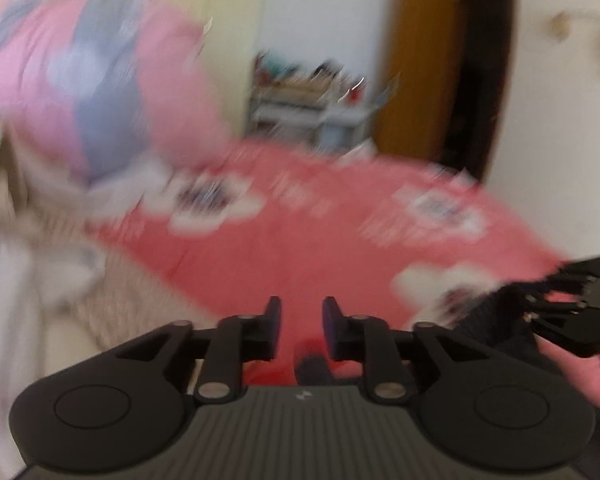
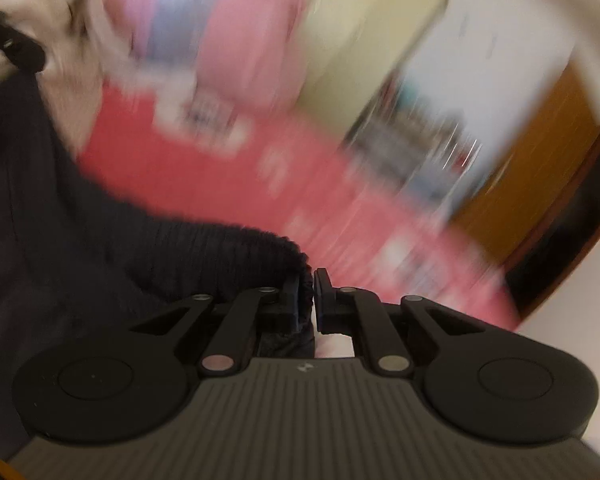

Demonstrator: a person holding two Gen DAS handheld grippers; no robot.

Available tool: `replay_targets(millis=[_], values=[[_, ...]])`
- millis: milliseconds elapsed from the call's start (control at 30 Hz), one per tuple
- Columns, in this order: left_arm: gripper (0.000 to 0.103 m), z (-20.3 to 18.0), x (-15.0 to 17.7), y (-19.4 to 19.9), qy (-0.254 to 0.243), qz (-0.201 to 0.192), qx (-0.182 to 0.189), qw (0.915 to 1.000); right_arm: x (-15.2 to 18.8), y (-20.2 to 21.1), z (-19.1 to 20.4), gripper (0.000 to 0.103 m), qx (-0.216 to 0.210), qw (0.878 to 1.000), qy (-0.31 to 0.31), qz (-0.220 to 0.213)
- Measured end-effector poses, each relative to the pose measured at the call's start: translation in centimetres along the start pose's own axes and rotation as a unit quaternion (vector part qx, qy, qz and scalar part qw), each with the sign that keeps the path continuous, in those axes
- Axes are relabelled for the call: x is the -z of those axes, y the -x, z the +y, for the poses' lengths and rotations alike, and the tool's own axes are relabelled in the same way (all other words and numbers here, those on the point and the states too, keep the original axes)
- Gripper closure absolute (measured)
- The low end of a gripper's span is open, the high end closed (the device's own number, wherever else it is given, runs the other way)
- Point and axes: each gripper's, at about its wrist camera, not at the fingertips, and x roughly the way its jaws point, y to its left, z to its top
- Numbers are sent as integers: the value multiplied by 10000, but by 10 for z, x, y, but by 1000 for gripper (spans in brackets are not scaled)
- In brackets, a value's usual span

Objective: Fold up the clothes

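blur: bedspread (image 1: 300, 240) print unreadable | shelf (image 1: 308, 92) contents smeared | dark garment (image 2: 60, 220) cut off left

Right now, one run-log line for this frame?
left gripper: open, empty | right gripper: shut on dark ribbed knit garment hem | under both: pink patterned bedspread | views motion-blurred

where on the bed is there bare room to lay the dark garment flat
The middle of the pink bedspread is bare, from the left gripper out to the far edge before the shelf. It is crowded at the left, where the pink and blue bedding is piled. The dark garment hangs from the right gripper.
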Motion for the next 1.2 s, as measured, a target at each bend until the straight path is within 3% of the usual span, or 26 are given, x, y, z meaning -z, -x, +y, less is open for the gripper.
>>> replay_targets(millis=[67, 100, 167, 233, 267, 300, 467, 633, 700, 800, 900, 1000, 1100, 1200], values=[[65, 19, 22, -31, 88, 498, -103, 9987, 34, -39, 21, 94, -424, 9956, -512, 661], [65, 27, 31, -42, 137, 709, -160, 9973, 43, -36, 30, 93, -461, 9944, -603, 740], [60, 43, 34, -35, 222, 647, -141, 9976, 41, -3, 44, 89, -470, 9934, -889, 554], [52, 56, 25, -13, 521, 440, 11, 9977, 32, 14, 29, 74, -541, 9900, -1208, 491], [49, 61, 18, 0, 637, 321, 65, 9974, 30, 20, 17, 58, -576, 9882, -1344, 454], [49, 66, 6, 23, 717, 162, 118, 9972, 27, 26, 5, 42, -610, 9862, -1479, 417], [44, 75, -51, 148, 687, -496, 45, 9964, 9, 60, -52, 25, -679, 9720, -2237, 216], [38, 85, -87, 304, 104, -1118, -543, 9922, 10, 131, -73, 25, -772, 9564, -2812, -134], [28, 82, -84, 360, -142, -1209, -664, 9903, 12, 165, -73, 25, -986, 9475, -3032, -253], [26, 68, -55, 400, -452, -795, -428, 9949, 17, 215, -60, 25, -1409, 9347, -3238, -399], [26, 38, 5, 408, -889, -150, -259, 9956, 25, 255, -37, 27, -1866, 9181, -3467, -459], [27, 5, 84, 388, -1133, 336, 118, 9929, 35, 285, -4, 34, -2482, 8929, -3730, -440], [33, -15, 151, 350, -876, 855, 564, 9909, 46, 298, 33, 45, -3055, 8613, -4045, -358], [43, -20, 190, 323, -731, 1140, 383, 9900, 44, 283, 71, 54, -3420, 8344, -4321, -57]])
